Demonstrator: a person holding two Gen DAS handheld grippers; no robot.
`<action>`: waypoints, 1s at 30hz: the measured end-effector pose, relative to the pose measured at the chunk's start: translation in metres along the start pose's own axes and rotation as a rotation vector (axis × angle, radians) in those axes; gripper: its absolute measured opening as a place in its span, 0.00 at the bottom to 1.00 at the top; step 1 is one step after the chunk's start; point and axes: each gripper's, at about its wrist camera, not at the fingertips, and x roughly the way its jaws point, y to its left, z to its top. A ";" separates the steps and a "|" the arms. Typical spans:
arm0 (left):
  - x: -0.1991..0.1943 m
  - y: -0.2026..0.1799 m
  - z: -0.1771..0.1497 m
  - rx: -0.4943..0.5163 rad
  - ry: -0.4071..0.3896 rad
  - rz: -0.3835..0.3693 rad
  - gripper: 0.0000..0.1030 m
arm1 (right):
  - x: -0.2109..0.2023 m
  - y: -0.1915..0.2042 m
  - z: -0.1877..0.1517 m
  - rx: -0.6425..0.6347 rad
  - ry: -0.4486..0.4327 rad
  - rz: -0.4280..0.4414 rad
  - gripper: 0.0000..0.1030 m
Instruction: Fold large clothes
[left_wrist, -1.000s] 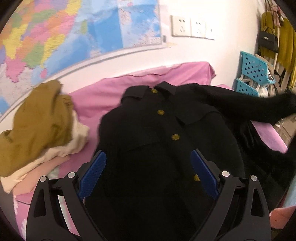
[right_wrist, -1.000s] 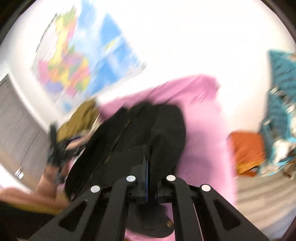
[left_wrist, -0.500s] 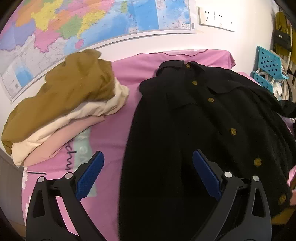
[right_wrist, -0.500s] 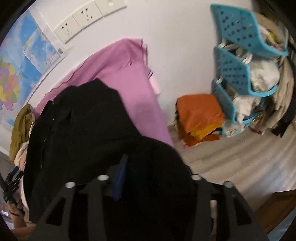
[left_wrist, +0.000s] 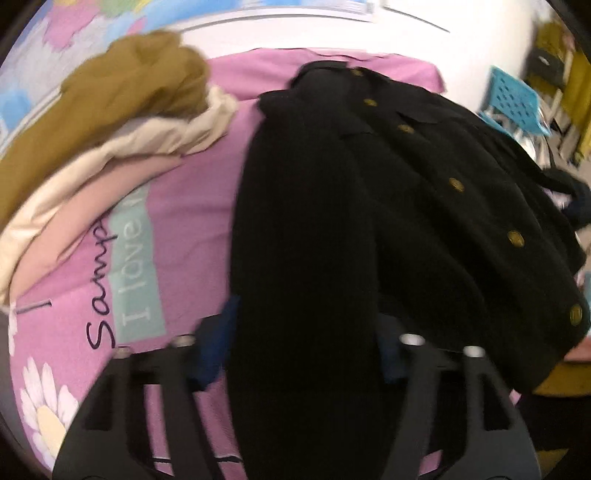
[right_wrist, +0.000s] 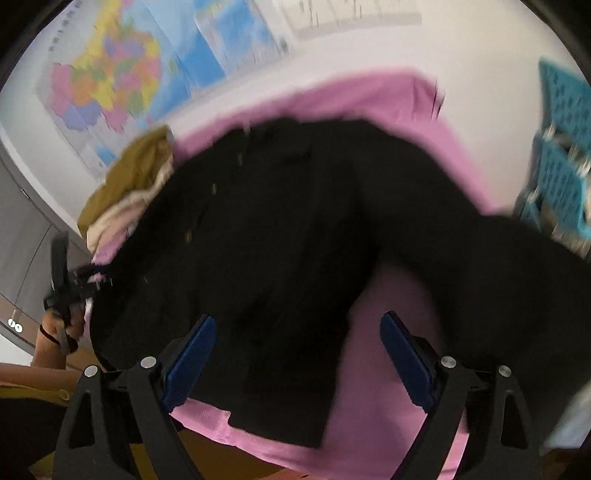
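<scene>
A black coat (left_wrist: 424, 206) with gold buttons lies spread on the pink sheet (left_wrist: 184, 206). One long black fold of it runs toward me between the fingers of my left gripper (left_wrist: 304, 347). Those jaws are closing, and the blue pads (left_wrist: 216, 343) touch the fold's sides. In the right wrist view the coat (right_wrist: 280, 236) fills the middle. My right gripper (right_wrist: 299, 362) hovers over its near hem, jaws opening wide, and neither pad touches the cloth. The left gripper (right_wrist: 62, 280) shows at the far left, held by a hand.
A pile of folded mustard, cream and pink clothes (left_wrist: 110, 122) sits left of the coat by the wall. A map (right_wrist: 122, 74) hangs above the bed. Blue plastic baskets (right_wrist: 561, 166) stand to the right. The sheet's near edge (right_wrist: 277, 446) drops to the floor.
My left gripper came down toward the coat and its jaws narrowed around a black fold. My right gripper let go of the black cloth, opened, and swung back over the hem.
</scene>
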 end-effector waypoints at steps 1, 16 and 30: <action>-0.003 0.007 0.001 -0.019 -0.012 0.015 0.40 | 0.009 0.000 -0.004 0.015 0.021 0.015 0.85; -0.055 0.025 0.005 -0.172 -0.157 0.252 0.95 | 0.002 -0.037 -0.014 0.173 -0.076 0.048 0.27; -0.080 -0.056 -0.061 0.043 -0.222 -0.369 0.81 | 0.004 -0.038 -0.019 0.153 -0.047 0.156 0.63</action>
